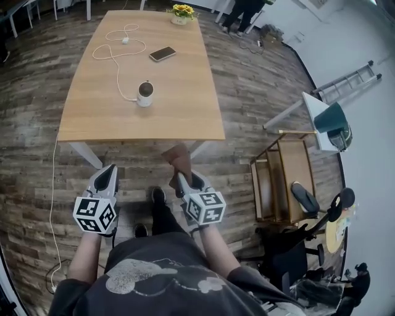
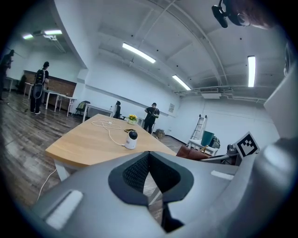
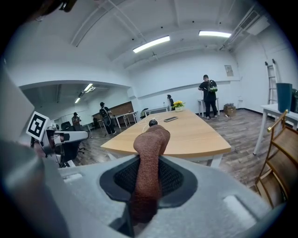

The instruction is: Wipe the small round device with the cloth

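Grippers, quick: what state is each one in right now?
Left gripper: shut, nothing between its jaws.
Right gripper: shut on the brown cloth.

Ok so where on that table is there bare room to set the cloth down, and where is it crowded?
Bare: the table's right side, from the small round device across to the right edge, nearer than the phone; also the near strip in front of the device. Crowded: the far left, where the white cable loops, and the flowers.
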Action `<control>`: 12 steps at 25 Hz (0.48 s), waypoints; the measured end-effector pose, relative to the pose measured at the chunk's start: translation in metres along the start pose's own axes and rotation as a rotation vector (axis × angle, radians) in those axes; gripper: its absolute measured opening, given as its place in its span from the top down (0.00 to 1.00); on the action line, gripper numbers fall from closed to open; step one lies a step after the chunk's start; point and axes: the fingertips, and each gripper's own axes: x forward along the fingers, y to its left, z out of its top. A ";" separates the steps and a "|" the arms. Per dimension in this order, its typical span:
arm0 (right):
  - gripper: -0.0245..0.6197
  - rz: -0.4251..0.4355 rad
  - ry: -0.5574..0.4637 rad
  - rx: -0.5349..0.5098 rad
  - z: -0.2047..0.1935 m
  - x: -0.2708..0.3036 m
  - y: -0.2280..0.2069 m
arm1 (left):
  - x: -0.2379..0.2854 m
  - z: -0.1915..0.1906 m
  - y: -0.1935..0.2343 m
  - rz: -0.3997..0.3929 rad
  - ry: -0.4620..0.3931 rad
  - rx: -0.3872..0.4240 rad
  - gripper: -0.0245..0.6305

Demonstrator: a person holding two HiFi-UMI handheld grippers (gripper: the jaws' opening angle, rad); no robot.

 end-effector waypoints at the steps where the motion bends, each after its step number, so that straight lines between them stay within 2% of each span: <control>1: 0.84 0.009 0.002 0.002 0.003 0.008 -0.003 | 0.005 0.001 0.001 0.007 0.002 0.001 0.94; 8: 0.84 0.110 0.005 -0.012 0.042 0.077 -0.019 | 0.066 0.033 0.019 0.055 -0.017 0.015 0.94; 12: 0.84 0.133 0.010 -0.010 0.062 0.103 -0.040 | 0.103 0.053 0.019 0.076 -0.032 0.015 0.94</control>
